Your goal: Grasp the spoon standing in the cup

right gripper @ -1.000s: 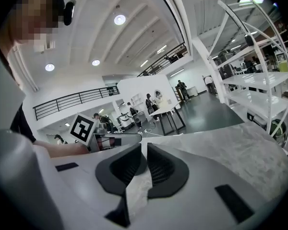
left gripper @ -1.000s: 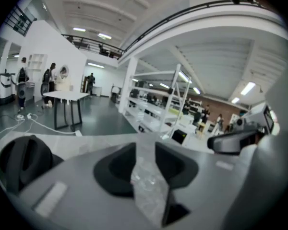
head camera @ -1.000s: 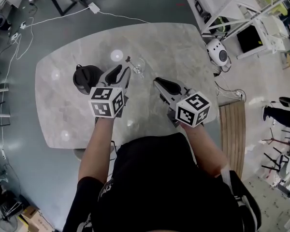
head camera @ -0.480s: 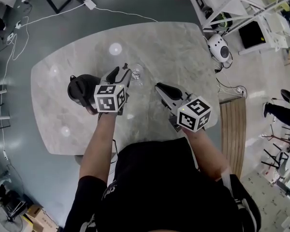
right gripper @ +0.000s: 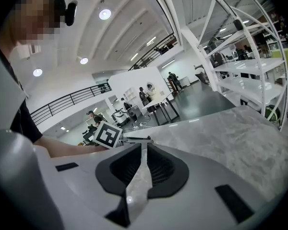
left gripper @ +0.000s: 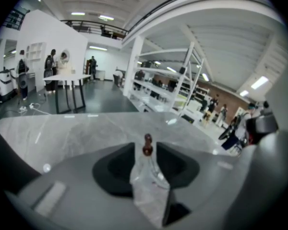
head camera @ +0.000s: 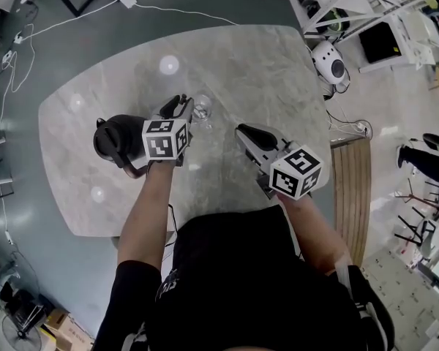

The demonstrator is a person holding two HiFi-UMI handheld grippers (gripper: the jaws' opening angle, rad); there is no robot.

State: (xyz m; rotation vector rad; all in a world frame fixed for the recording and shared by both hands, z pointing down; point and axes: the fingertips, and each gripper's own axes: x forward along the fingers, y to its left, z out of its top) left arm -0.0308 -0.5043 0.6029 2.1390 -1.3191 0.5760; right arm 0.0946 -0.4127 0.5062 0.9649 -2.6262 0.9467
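**Left jaws closing around the spoon**

The left gripper (head camera: 181, 107) is hanging over the marble table (head camera: 263, 72) right at the glass cup (head camera: 202, 110). Its jaws are closing with the spoon (left gripper: 147, 145) standing upright between them, the pads not yet pressing its handle. A black kettle (head camera: 111, 139) is sitting just beside that gripper. The right gripper (head camera: 243, 130) is hovering apart, its jaws narrowly spread and holding nothing

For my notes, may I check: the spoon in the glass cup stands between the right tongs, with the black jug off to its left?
Not quite: the spoon in the glass cup stands between the left tongs, which are closing around it, as the left gripper view shows. The right tongs are empty; the black jug does sit to its left.
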